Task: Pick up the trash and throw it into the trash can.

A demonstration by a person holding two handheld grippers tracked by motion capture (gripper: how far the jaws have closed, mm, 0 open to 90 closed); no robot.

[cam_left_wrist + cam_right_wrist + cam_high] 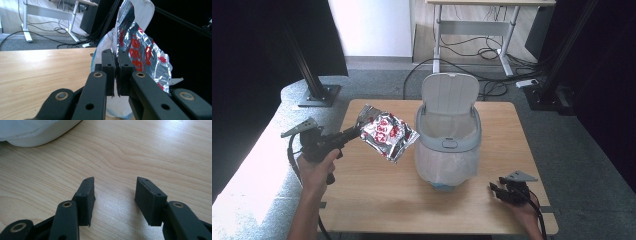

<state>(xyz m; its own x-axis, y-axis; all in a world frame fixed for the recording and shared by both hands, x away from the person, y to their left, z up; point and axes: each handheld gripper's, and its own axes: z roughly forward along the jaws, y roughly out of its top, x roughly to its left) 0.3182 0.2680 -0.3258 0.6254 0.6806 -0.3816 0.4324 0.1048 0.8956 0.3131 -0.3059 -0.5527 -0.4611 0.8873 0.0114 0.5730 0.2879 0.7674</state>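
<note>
A crumpled silver foil packet (386, 134) with red print hangs in the air left of a small white bin (448, 145). My left gripper (357, 131) is shut on the packet's upper left corner and holds it above the table. In the left gripper view the black jaws pinch the foil packet (140, 53) by its edge, with the bin (105, 42) right behind it. The bin has a white liner bag and its lid (449, 93) stands up open. My right gripper (498, 190) rests low near the table's front right edge, open with nothing between its fingers (88, 197).
The wooden table (377, 195) carries the bin at its middle. A black frame post (312, 82) stands off the back left corner. Behind the table are a desk frame (472, 30) and loose cables (492, 87) on the floor.
</note>
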